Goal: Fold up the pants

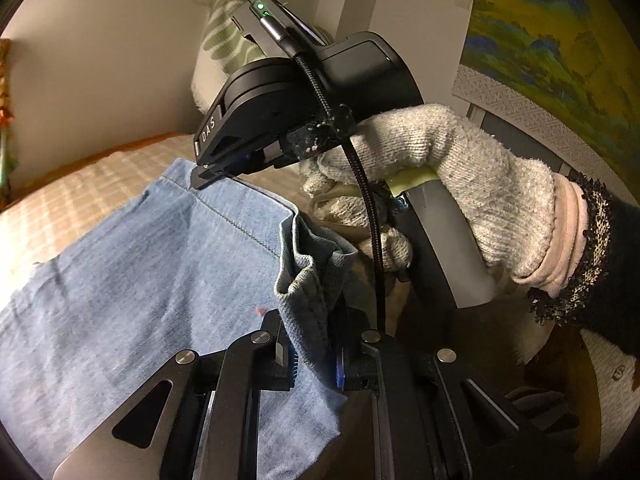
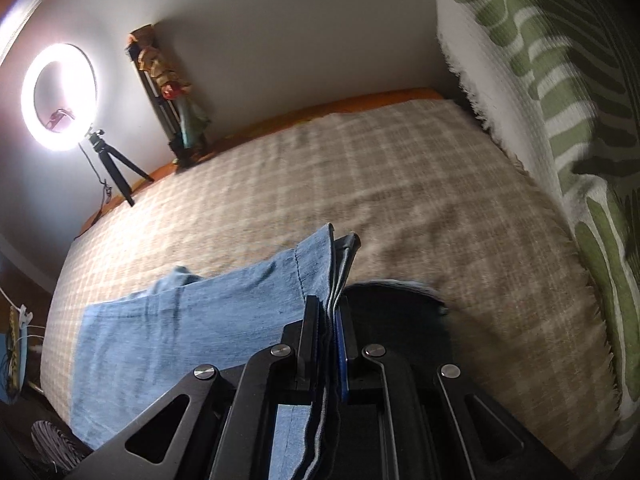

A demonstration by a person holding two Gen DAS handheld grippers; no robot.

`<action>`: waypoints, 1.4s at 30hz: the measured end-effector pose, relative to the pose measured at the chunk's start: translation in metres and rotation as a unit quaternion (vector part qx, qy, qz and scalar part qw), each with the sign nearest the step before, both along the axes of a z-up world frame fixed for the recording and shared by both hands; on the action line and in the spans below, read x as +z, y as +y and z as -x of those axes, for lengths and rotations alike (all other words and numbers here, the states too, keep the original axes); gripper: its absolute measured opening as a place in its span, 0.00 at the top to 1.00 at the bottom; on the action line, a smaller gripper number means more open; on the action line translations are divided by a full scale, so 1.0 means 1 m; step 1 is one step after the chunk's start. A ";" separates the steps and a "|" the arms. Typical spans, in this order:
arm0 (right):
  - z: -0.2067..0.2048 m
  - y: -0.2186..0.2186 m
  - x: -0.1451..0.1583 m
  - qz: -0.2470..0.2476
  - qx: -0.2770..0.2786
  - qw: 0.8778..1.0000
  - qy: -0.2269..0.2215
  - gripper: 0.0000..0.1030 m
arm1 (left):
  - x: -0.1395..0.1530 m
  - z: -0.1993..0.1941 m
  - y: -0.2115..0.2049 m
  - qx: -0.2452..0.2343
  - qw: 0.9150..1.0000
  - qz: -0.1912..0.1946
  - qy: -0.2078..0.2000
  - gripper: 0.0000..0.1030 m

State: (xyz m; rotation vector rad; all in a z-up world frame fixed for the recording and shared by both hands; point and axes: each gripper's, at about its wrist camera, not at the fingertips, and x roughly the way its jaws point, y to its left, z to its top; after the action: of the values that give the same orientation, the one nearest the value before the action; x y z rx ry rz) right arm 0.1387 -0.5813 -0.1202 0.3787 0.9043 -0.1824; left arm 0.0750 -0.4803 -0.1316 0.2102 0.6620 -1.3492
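Light blue denim pants (image 1: 132,280) are held up over a bed with a beige checked cover (image 1: 72,196). My left gripper (image 1: 314,356) is shut on a bunched hem edge of the pants. In the left wrist view my right gripper (image 1: 218,174) sits further up, held by a hand in a grey knit glove (image 1: 460,184), pinching the same hem's far corner. In the right wrist view the right gripper (image 2: 328,340) is shut on stacked layers of the pants (image 2: 180,328), which drape down to the left over the checked bed cover (image 2: 360,184).
A lit ring light on a small tripod (image 2: 60,96) stands at the bed's far left corner beside a figurine (image 2: 176,96). A green and white patterned pillow (image 2: 560,120) lines the right side. A painted picture (image 1: 560,40) hangs at the right in the left wrist view.
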 end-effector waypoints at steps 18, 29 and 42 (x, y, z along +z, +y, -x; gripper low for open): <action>0.009 -0.037 -0.019 -0.012 -0.042 0.999 0.007 0.96 | -0.007 0.010 -0.006 -0.015 0.999 -0.037 0.021 0.71; 0.016 0.014 0.022 0.012 -0.014 0.999 -0.036 0.69 | 0.015 0.004 0.054 0.029 0.999 -0.032 0.018 0.56; -0.011 0.163 0.043 0.028 0.129 0.988 -0.082 0.69 | 0.033 -0.045 0.199 0.158 0.985 -0.063 -0.018 0.55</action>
State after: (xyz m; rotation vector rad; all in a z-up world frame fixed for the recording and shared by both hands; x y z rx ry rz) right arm 0.1499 -0.4183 -0.0769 0.2177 0.7766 0.0615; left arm 0.1195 -0.2816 -0.0986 0.2203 0.7183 -0.9980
